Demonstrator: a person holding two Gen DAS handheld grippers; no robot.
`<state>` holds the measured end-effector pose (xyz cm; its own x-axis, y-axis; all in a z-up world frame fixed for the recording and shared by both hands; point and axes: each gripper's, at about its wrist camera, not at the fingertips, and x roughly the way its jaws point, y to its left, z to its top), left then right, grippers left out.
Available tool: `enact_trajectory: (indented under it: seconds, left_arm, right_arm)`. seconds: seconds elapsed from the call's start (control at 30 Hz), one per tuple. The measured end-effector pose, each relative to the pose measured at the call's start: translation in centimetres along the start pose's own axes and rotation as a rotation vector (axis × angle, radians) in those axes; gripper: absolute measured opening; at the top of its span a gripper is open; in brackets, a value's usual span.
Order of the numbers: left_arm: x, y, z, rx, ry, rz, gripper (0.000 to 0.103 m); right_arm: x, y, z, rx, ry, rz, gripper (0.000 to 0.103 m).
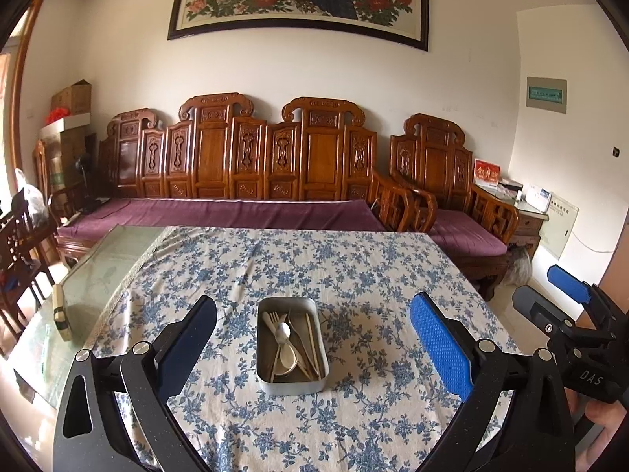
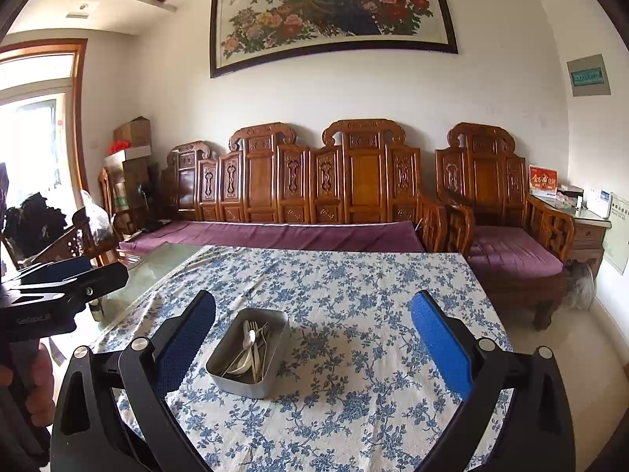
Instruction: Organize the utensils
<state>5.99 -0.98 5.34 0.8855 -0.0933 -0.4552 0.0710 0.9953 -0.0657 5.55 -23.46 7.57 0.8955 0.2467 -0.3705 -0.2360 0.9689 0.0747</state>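
Observation:
A rectangular metal tin (image 1: pixel 291 382) stands on the blue-flowered tablecloth (image 1: pixel 354 275). In it lie a fork (image 1: pixel 272 320), a metal spoon (image 1: pixel 283 332), a pale spoon and chopsticks (image 1: pixel 312 338). My left gripper (image 1: pixel 314 348) is open and empty, held above the table with the tin between its fingers' lines. My right gripper (image 2: pixel 314 348) is open and empty, with the tin (image 2: pixel 240 379) just left of its centre. The right gripper also shows at the right edge of the left wrist view (image 1: pixel 566 287). The left gripper shows at the left edge of the right wrist view (image 2: pixel 59 275).
The cloth covers the right part of a glass-topped table (image 1: pixel 102 275). A small pale object (image 1: pixel 62 314) lies on the glass at the left. A carved wooden sofa (image 1: pixel 243 173) and an armchair (image 1: pixel 452 196) stand behind the table.

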Motion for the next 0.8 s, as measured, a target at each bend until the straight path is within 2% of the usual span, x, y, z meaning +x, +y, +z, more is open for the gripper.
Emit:
enact_trajectory:
  seconds: [0.8]
  left_arm:
    - [-0.63, -0.32, -0.19, 0.008, -0.016, 0.008, 0.095]
  right_arm:
    - [-0.42, 0.29, 0.06, 0.006, -0.003, -0.004, 0.1]
